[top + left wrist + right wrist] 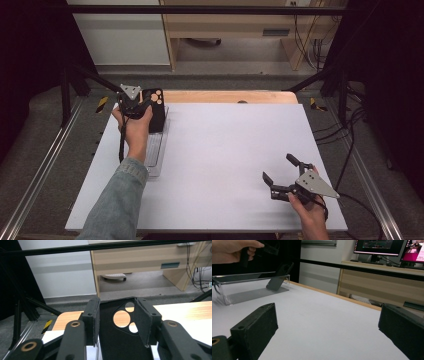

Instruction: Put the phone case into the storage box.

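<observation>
Phone case (156, 109) sits up around 10 o'clock on the desk (225, 160), propped at a slant with its bottom end in the clear tray (156, 150) and its top leaning on the far wall, camera cutouts up; guessing that's so it stays easy to grab. My left claw (141, 106) is parted partway, pads (143, 323) flanking the case without pressing on it. Right claw (280, 172) idles wide and empty down at 4 o'clock, well apart, probably just keeping clear.

Phone case (117, 340) lower end cut off by edge.
</observation>
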`<move>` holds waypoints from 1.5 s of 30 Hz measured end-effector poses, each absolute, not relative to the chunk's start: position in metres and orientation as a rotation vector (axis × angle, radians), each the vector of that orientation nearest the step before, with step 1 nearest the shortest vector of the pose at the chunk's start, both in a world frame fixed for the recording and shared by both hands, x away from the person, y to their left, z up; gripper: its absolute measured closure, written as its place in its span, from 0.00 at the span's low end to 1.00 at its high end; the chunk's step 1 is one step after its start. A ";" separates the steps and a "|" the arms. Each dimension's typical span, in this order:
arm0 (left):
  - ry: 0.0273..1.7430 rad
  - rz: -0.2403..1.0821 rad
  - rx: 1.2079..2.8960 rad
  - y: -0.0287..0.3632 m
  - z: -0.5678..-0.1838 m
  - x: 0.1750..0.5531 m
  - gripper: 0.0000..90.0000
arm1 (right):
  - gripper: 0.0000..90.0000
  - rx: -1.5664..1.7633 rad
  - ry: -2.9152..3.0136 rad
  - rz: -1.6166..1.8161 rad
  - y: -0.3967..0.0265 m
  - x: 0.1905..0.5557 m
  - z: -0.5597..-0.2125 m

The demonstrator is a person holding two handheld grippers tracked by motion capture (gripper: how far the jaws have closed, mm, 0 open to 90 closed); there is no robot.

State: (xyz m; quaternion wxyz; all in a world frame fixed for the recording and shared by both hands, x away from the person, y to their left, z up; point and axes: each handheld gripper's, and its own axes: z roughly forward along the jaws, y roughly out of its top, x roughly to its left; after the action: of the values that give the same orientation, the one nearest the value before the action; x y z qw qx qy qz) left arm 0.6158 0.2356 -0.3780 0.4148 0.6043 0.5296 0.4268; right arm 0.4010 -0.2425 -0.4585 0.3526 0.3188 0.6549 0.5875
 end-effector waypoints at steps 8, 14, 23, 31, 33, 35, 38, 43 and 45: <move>1.302 1.052 1.526 0.236 -0.369 0.605 0.54 | 0.03 0.822 1.696 1.518 -0.242 0.401 -0.458; 1.267 1.042 1.540 0.233 -0.365 0.598 0.48 | 0.03 0.820 1.697 1.518 -0.241 0.401 -0.458; 1.242 0.994 1.557 0.233 -0.365 0.591 0.39 | 0.03 0.822 1.698 1.518 -0.241 0.401 -0.458; 1.216 0.930 1.557 0.232 -0.365 0.584 0.23 | 0.03 0.822 1.699 1.517 -0.241 0.401 -0.458; 1.211 0.925 1.554 0.233 -0.365 0.582 0.21 | 0.03 0.825 1.697 1.518 -0.241 0.401 -0.458; 1.206 0.912 1.545 0.234 -0.364 0.580 0.18 | 0.03 0.826 1.697 1.516 -0.241 0.401 -0.459; 1.189 0.905 1.552 0.234 -0.363 0.578 0.15 | 0.03 0.829 1.697 1.517 -0.241 0.401 -0.459; 1.155 0.886 1.545 0.232 -0.361 0.573 0.12 | 0.03 0.839 1.700 1.514 -0.241 0.402 -0.459; 1.142 0.880 1.549 0.230 -0.362 0.571 0.11 | 0.03 0.845 1.697 1.512 -0.242 0.402 -0.459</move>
State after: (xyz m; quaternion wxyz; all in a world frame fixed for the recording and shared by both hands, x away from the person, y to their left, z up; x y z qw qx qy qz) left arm 0.5707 0.2297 -0.3616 0.4907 0.6379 0.4701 0.3624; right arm 0.4019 -0.2415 -0.4585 0.3506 0.3264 0.6554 0.5840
